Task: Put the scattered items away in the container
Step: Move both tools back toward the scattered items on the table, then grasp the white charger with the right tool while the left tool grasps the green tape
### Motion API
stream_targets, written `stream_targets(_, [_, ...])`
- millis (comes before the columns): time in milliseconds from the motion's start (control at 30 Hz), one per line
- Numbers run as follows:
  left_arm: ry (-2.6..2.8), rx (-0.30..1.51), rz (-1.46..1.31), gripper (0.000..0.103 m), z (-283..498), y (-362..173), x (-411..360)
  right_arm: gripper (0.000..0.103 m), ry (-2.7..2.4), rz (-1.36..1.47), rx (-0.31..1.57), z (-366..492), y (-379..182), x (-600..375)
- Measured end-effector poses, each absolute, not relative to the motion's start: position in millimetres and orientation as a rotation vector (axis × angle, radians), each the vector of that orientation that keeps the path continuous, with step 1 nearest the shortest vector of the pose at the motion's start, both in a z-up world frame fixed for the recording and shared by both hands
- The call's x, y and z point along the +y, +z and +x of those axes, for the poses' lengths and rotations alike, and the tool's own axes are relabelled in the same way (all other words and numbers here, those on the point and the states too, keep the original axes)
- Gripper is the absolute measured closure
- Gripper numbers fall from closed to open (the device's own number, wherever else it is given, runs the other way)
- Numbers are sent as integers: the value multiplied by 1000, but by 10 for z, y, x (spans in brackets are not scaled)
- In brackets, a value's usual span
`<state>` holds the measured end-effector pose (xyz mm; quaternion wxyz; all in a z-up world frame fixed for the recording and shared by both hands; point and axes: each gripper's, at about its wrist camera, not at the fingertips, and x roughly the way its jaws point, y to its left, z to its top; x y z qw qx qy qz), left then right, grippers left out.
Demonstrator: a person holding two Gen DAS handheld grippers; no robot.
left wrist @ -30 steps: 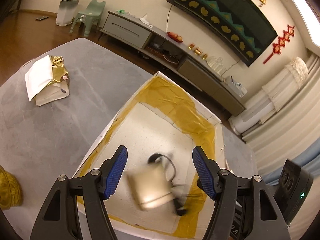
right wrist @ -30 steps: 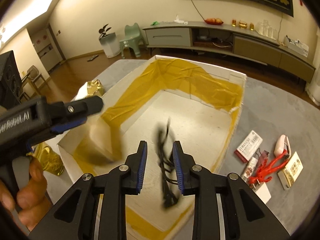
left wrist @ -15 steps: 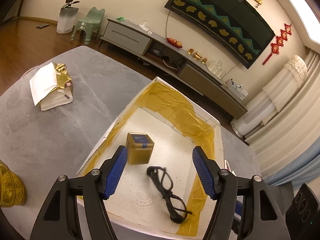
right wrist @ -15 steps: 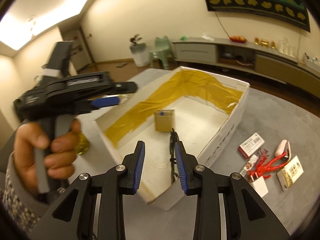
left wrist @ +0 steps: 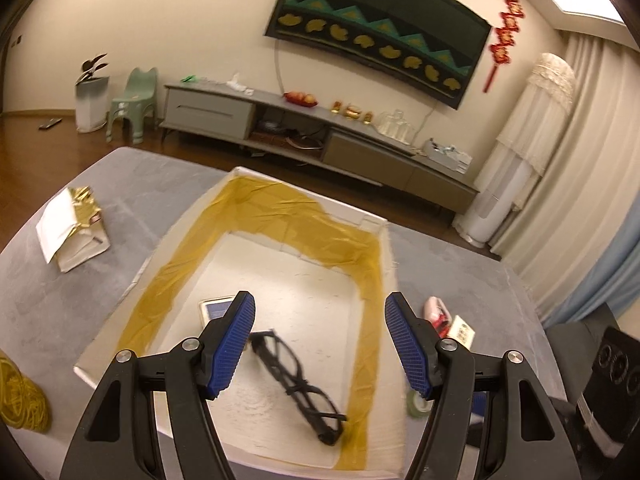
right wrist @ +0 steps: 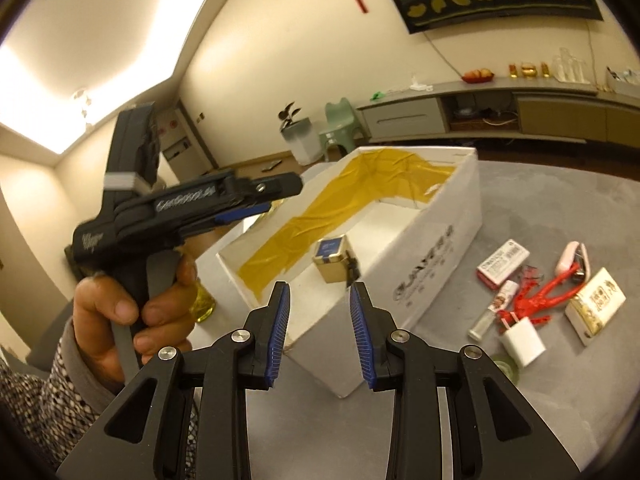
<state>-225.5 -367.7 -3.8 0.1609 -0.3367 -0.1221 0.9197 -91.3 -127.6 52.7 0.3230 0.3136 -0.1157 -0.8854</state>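
Observation:
The white box (left wrist: 384,240) lined with yellow tape holds a gold cube with a blue lid (left wrist: 216,307) and black glasses (left wrist: 296,384). My left gripper (left wrist: 320,320) hovers above the box's near side, open, with nothing between its fingers. In the right wrist view my right gripper (right wrist: 320,300) is open and empty, set back from the box (right wrist: 432,256) at its near corner. The cube (right wrist: 332,260) shows inside the box. A hand (right wrist: 132,304) holds the left gripper (right wrist: 280,196) at the left.
Right of the box on the grey table lie a red-white packet (right wrist: 502,264), a red clip (right wrist: 540,300), a pink item (right wrist: 570,258), a cream box (right wrist: 596,304), a white charger (right wrist: 522,340), a small tube (right wrist: 492,312) and a green tape roll (right wrist: 504,368). A paper bag (left wrist: 72,236) sits far left.
The cube and glasses dropped into the box and came to rest. Both grippers pulled up and back from it, and the right gripper's fingers spread wider.

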Motion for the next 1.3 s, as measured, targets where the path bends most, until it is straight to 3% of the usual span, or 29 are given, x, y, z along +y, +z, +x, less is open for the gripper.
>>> stream_targets(533, [2458,-98,-845,35,-1795,84,-2596,69,-2499,867,-509,-884,561,-345])
stream_targets(900, [2333,112,-971,35,-1674,-376,-1827,67,-2589,1016,-626,-978,307,226])
stream_targets(1067, [2310,165,-1073,35,-1764,-722,-1709,65,-2577,1076,-536,-1054,171,188])
stream_targets(1300, [2296,211,-1177,35,-1897,-1093,-1593,61,-2525,1186,-140,-1366,-16,-146])
